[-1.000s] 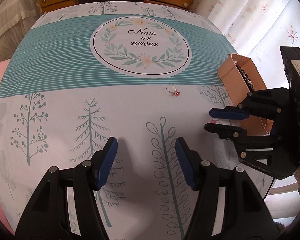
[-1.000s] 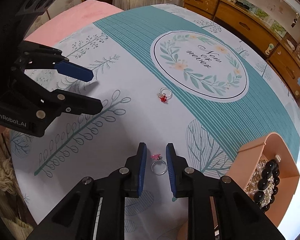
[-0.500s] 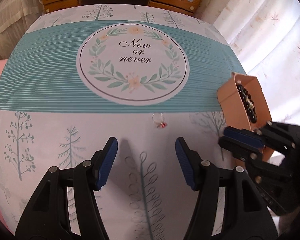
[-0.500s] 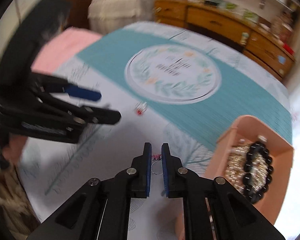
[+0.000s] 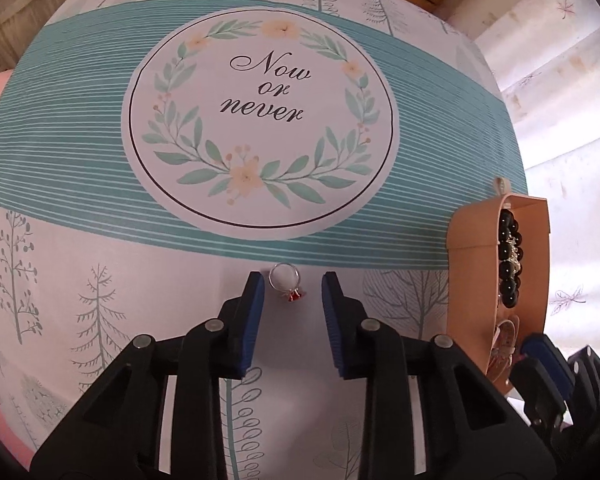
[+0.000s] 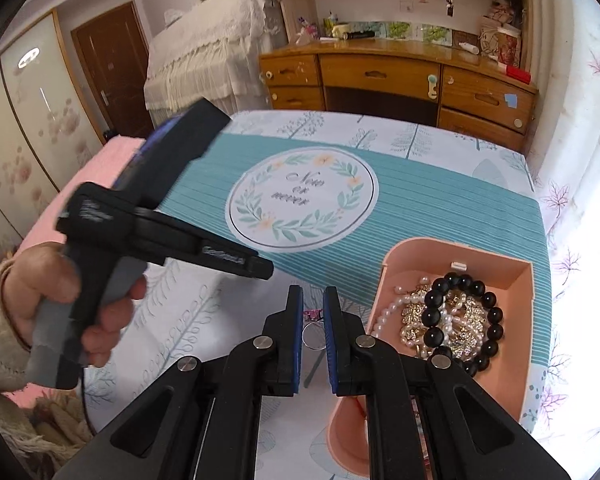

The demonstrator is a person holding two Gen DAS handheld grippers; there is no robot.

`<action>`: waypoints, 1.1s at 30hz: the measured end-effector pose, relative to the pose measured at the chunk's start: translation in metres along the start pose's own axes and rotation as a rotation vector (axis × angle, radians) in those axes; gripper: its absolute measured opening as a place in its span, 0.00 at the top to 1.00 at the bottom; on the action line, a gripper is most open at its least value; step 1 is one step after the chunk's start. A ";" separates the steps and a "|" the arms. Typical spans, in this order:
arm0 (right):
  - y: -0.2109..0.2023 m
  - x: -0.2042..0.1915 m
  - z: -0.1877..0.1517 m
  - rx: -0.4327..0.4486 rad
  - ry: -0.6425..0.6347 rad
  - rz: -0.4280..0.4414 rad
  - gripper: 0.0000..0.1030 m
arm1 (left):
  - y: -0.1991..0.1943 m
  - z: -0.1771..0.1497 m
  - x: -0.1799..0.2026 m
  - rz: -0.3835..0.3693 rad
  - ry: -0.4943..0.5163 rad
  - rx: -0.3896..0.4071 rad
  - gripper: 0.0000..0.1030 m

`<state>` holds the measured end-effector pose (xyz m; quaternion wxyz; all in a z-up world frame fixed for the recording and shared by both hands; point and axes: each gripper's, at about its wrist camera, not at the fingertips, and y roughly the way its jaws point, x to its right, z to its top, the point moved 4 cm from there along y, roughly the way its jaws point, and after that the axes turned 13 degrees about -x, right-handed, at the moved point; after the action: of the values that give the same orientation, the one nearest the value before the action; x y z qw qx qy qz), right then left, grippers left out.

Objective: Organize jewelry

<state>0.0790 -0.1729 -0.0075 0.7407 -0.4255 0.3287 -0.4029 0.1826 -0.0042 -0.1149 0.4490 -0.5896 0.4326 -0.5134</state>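
Right wrist: ring (image 6: 314,334) half-hidden between tongs (image 6: 313,304).

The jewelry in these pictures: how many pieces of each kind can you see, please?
Rings: 2, the red-stone ring on the cloth and the pink-stone ring in the right gripper.
Black bead bracelets: 1, in the pink box.
Pearl strands: at least 1; the gold tangle is unclear.
Total: at least 4.

Wooden dresser (image 6: 396,76), printed tablecloth (image 5: 100,184)
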 end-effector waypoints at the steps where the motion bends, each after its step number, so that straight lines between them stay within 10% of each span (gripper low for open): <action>1: -0.003 0.000 -0.001 0.007 0.003 0.006 0.90 | 0.000 0.001 0.001 0.005 -0.005 -0.004 0.76; 33: -0.025 0.009 -0.017 0.061 0.076 0.032 0.90 | -0.003 -0.008 0.014 0.099 0.057 -0.014 0.90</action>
<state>0.0614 -0.1948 0.0061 0.7467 -0.3818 0.3509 -0.4165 0.1758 -0.0175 -0.1081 0.4572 -0.5557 0.4773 -0.5043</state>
